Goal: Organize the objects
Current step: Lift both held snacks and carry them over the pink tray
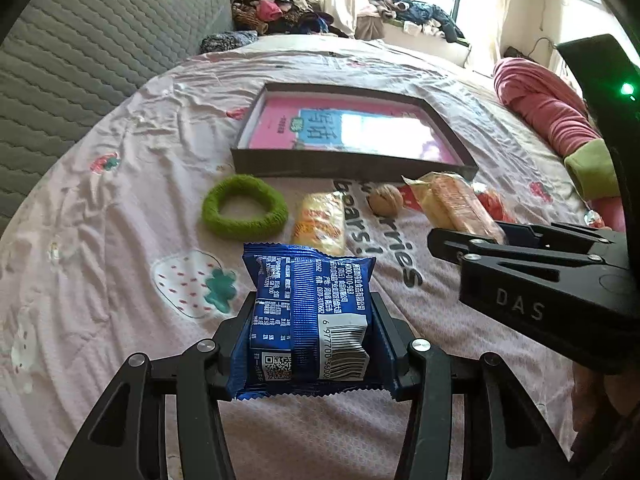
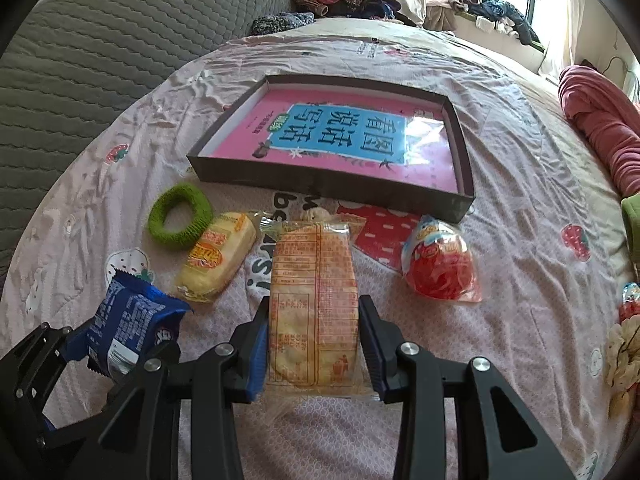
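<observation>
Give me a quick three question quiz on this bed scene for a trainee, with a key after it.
1. True or false: the left claw is empty.
2. What does the right claw hold? A) green ring B) orange cracker pack C) walnut
3. Fill in: inside the black tray lies a pink ____.

Key:
1. False; it grips the blue packet.
2. B, the cracker pack; the green ring and walnut lie on the sheet.
3. Book.
</observation>
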A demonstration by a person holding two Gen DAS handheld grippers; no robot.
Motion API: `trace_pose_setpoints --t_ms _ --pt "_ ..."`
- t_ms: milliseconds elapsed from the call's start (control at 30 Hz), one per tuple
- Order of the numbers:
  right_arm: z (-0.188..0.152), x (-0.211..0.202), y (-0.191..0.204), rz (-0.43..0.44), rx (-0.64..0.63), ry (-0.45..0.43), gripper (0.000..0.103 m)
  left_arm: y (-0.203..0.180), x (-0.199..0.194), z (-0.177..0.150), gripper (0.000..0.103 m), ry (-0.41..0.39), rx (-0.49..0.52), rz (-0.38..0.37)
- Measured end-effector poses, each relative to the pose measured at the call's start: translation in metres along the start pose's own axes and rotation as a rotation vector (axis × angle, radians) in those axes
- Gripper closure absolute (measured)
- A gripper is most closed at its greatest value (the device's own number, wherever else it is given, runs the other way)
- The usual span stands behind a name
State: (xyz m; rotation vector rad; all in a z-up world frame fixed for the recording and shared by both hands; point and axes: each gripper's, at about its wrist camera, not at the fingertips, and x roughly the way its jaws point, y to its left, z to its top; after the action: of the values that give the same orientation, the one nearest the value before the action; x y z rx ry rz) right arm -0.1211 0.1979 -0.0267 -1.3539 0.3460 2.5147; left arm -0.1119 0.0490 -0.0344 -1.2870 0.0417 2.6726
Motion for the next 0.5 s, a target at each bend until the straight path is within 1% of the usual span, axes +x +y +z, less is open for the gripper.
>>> trace_pose_setpoints --t_ms 500 --pt "0.019 -0.037 0.010 -0.013 -0.008 -0.060 0.062 0.021 -0.030 0.033 0.050 -0.078 -0.025 0.036"
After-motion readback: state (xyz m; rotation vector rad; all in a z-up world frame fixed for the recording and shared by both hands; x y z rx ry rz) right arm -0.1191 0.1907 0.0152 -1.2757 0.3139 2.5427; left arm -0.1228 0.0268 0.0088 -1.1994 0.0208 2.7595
